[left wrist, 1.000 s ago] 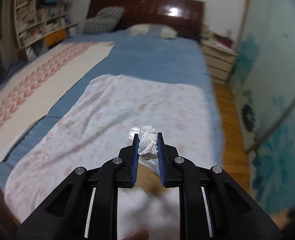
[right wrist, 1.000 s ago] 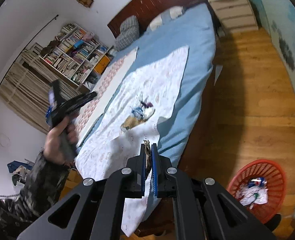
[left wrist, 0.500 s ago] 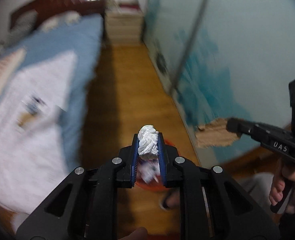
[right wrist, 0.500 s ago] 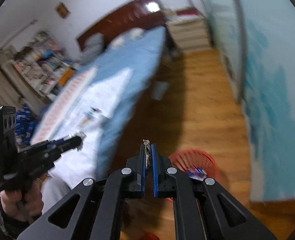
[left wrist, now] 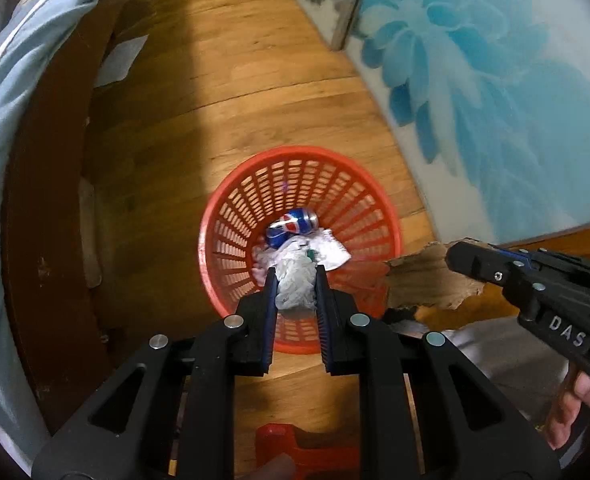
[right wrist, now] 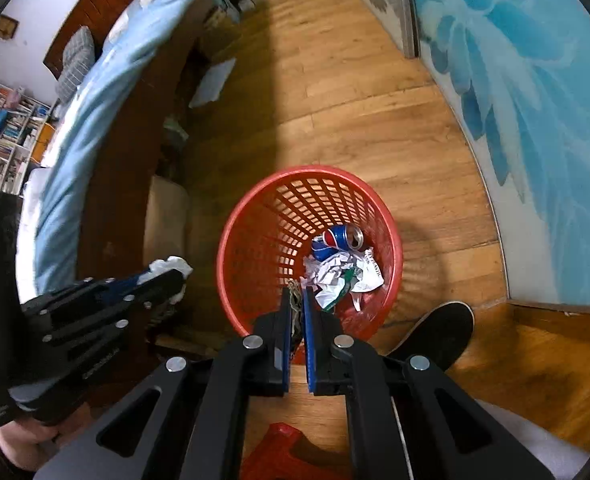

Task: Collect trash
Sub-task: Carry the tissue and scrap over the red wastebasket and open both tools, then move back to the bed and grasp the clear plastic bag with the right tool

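Since the earlier frames, both of my grippers have swung away from the bed [right wrist: 95,92] and come down over the red basket [left wrist: 223,224] on the wooden floor [left wrist: 231,80]; a second ago they pointed across the bedcover.

Left gripper [left wrist: 296,276]: its fingers [left wrist: 270,292] pinch a crumpled white tissue [left wrist: 295,286], held above the near part of the basket. In the right wrist view this same gripper shows at the left, short of the basket rim, with the tissue sticking out at its tip.

Right gripper [right wrist: 296,300]: fingers pressed almost together on a thin, ragged brown piece of cardboard [left wrist: 423,280]. In the left wrist view the piece juts from the fingertips toward the basket's right rim. From its own camera I see only its frayed edge between the blue pads.

Basket contents: a blue drink can [right wrist: 337,240] lying on its side, and crumpled white paper [right wrist: 335,274] just beside it, toward the near wall.

A black shoe [right wrist: 439,332] stands on the floor just right of the basket. A red object [right wrist: 279,452] shows at the bottom edge; I cannot tell what it is.
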The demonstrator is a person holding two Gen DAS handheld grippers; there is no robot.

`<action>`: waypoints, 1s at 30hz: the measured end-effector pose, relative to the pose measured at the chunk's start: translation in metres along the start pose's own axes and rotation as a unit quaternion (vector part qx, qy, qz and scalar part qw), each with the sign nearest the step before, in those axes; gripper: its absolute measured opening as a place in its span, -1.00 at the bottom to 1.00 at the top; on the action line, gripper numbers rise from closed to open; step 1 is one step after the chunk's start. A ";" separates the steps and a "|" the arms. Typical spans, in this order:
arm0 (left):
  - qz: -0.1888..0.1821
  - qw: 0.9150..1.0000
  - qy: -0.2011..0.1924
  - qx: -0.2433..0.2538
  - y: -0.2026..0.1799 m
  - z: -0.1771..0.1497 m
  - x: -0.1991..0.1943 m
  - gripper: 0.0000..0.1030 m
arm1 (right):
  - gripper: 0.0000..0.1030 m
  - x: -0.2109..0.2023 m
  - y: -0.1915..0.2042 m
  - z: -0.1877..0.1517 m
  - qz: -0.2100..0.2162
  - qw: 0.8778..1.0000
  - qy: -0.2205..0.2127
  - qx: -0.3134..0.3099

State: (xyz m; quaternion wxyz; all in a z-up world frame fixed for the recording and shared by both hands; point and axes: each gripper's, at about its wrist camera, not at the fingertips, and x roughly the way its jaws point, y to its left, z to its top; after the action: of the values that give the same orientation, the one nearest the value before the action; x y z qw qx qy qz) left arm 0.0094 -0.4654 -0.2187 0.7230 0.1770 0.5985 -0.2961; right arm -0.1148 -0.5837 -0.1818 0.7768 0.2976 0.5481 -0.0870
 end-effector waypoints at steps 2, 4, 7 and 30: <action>-0.005 1.000 0.005 -0.014 0.004 0.004 0.004 -0.66 | -0.87 0.015 0.000 0.002 -0.004 1.000 0.003 0.002; -0.002 1.000 0.004 -0.018 0.007 0.004 0.004 -0.66 | -0.87 0.023 0.003 0.004 -0.006 1.000 0.004 0.004; -0.003 1.000 0.004 -0.022 0.007 0.004 0.005 -0.65 | -0.87 0.031 0.004 0.009 -0.008 1.000 0.002 0.008; 0.051 0.981 -0.156 -0.106 0.132 -0.040 -0.203 0.69 | 0.81 -0.107 0.067 0.028 0.069 0.990 -0.122 -0.001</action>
State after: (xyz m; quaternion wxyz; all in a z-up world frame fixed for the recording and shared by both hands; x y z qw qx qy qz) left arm 0.0416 -0.2966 -0.0441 0.8365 0.0814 0.4963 -0.2175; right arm -0.1026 -0.5662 -0.0542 0.8424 0.3210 0.4274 -0.0687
